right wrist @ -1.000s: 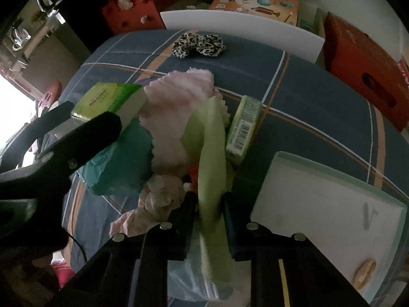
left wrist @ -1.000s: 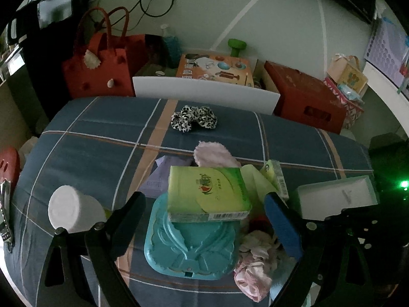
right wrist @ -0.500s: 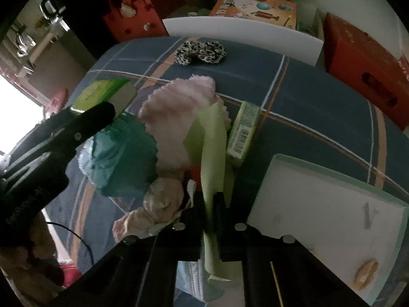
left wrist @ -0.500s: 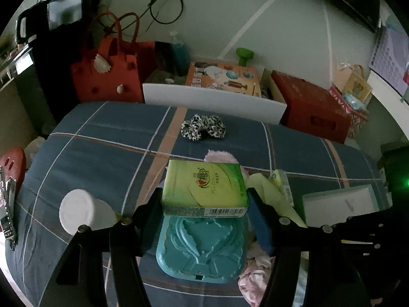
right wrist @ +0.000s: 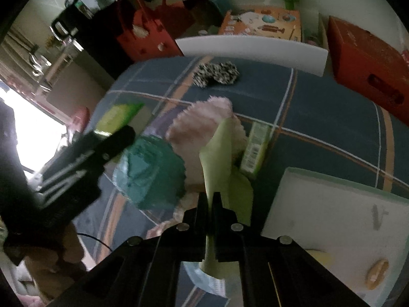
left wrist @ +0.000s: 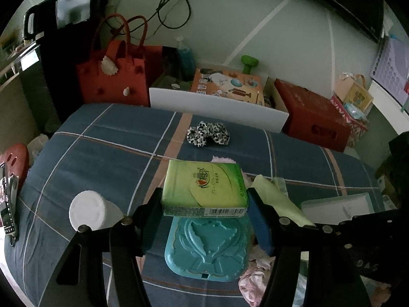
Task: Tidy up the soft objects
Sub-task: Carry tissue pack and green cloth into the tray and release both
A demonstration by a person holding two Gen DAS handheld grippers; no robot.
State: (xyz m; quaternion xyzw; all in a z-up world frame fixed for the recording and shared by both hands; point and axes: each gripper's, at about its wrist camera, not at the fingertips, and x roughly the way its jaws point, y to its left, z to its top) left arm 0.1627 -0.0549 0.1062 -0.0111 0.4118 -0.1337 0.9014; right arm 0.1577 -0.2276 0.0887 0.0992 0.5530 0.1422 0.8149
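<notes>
My left gripper (left wrist: 204, 204) is shut on a green tissue pack (left wrist: 204, 189) and holds it above a teal box (left wrist: 207, 250). My right gripper (right wrist: 210, 199) is shut on a pale green cloth (right wrist: 219, 158), lifted off the pile. The cloth also shows in the left wrist view (left wrist: 278, 202). A pink fluffy cloth (right wrist: 202, 125) lies behind it. A pink crumpled fabric (left wrist: 253, 278) lies by the teal box. A leopard-print scrunchie (left wrist: 208, 133) rests farther back on the blue plaid bed (left wrist: 102, 148).
A white round-capped container (left wrist: 88, 213) stands left. A white board (right wrist: 332, 220) lies right. A small green box (right wrist: 255, 148) lies next to the cloths. A red bag (left wrist: 115, 76), a white panel (left wrist: 217, 107) and a red crate (left wrist: 314, 112) line the far edge.
My left gripper closed on the tissue pack and raised it off the teal box. My right gripper closed tighter on the green cloth and lifted it.
</notes>
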